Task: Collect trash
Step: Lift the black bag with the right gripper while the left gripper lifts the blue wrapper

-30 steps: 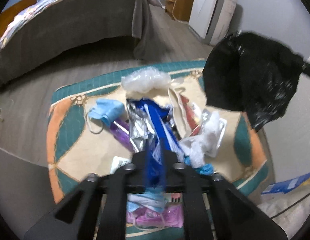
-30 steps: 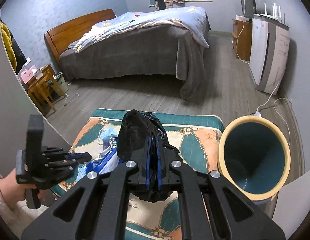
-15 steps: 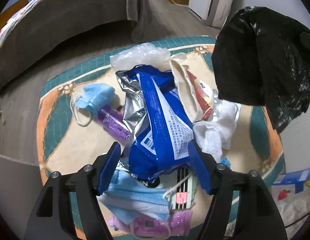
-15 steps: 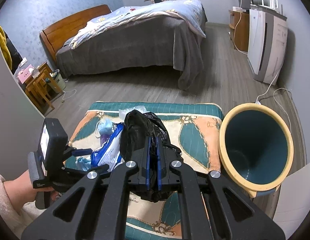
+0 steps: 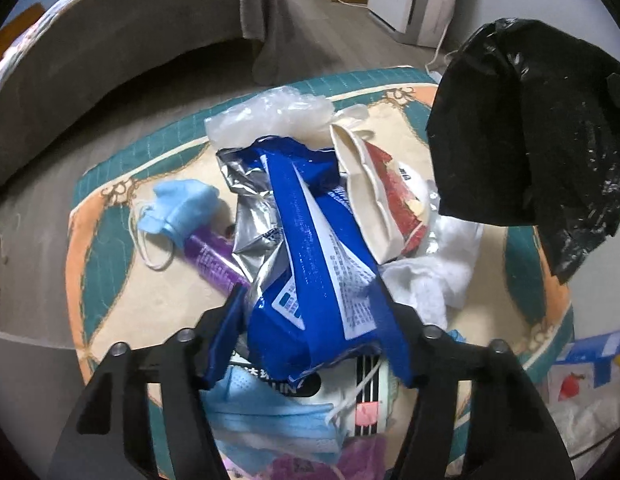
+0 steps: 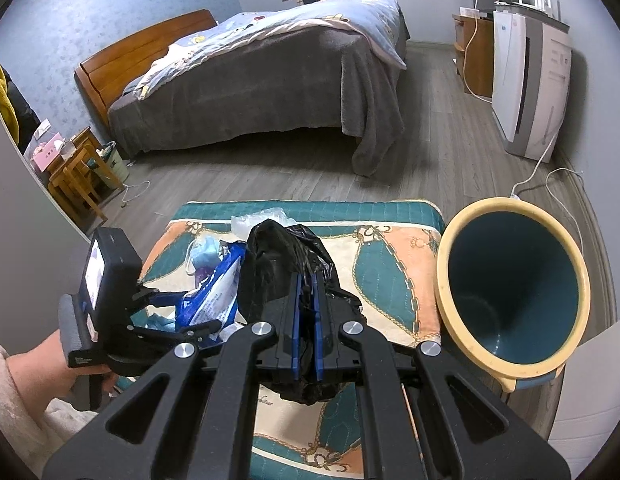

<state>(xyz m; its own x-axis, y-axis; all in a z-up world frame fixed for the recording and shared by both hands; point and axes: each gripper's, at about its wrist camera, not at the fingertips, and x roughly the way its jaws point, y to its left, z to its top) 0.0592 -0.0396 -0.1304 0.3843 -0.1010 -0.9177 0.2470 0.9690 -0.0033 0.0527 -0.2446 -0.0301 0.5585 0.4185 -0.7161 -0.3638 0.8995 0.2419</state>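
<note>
While the pile is still being worked, findings run from nearest outward.

Left gripper (image 5: 310, 332): jaws part open and closing, straddling the blue snack wrapper (image 5: 310, 264); whether the pads bear on it yet cannot be told.
Grip advice: let both pads seat on the crumpled lower body of the wrapper, not the loose foil flap, which would likely slip or tear.
Snag risk: a flat blue face mask (image 5: 269, 416) lies under the wrapper, its ear loop beside the right finger; lift straight up so it is not dragged along.
Right gripper (image 6: 305, 320): fully closed, pinching the black trash bag (image 6: 285, 272), which hangs crumpled with no open mouth visible.
Bag advice: judged unready to receive; its mouth would need spreading first.
Remaining trash: purple tube (image 5: 213, 260), second face mask (image 5: 181, 208), red and white packet (image 5: 390, 200), white tissue (image 5: 430, 280), clear plastic (image 5: 269, 116), all on the patterned desk (image 5: 109, 272).
Bin (image 6: 514, 288): empty, just beside the desk's right edge.
Progress: early; most of the pile is uncollected.
</note>
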